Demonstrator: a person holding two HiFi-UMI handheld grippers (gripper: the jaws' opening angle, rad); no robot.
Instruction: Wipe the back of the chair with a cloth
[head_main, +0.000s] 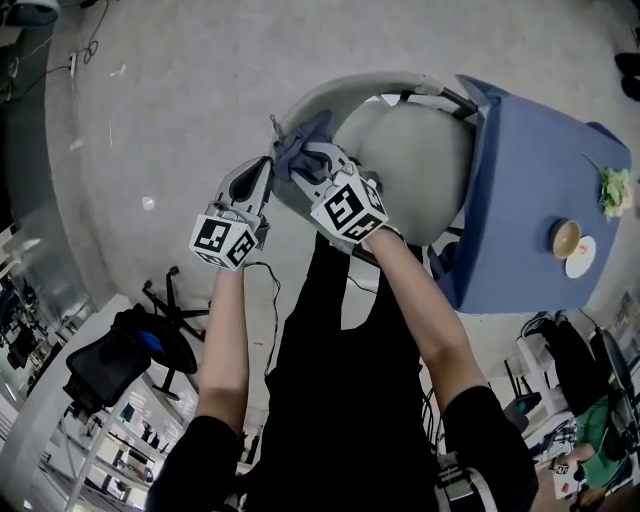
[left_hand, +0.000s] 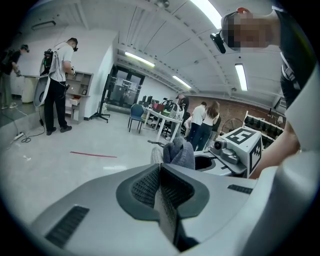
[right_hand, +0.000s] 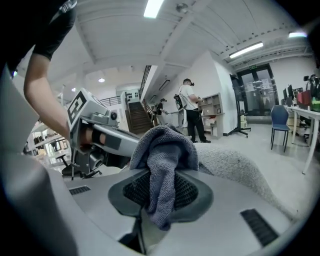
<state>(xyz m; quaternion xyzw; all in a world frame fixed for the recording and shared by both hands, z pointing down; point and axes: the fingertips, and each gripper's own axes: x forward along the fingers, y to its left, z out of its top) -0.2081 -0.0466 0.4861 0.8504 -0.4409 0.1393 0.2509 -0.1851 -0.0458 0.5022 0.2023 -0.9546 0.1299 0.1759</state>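
The grey chair back (head_main: 345, 93) curves away below me in the head view, and its woven fabric (right_hand: 235, 167) shows in the right gripper view. A blue-grey cloth (head_main: 298, 148) is bunched on the back's top edge. My right gripper (head_main: 306, 162) is shut on the cloth (right_hand: 162, 155), which hangs down between its pads. My left gripper (head_main: 262, 172) sits just left of it, close to the chair's edge. Its jaws (left_hand: 160, 170) are pressed together with nothing between them. The cloth (left_hand: 178, 152) and the right gripper's marker cube (left_hand: 244, 144) lie just beyond them.
A blue table (head_main: 545, 170) stands right against the chair, with a bowl (head_main: 565, 238), a plate and a small plant (head_main: 613, 188). A black office chair (head_main: 115, 355) stands at lower left. People (left_hand: 57, 75) stand and work farther off in the room.
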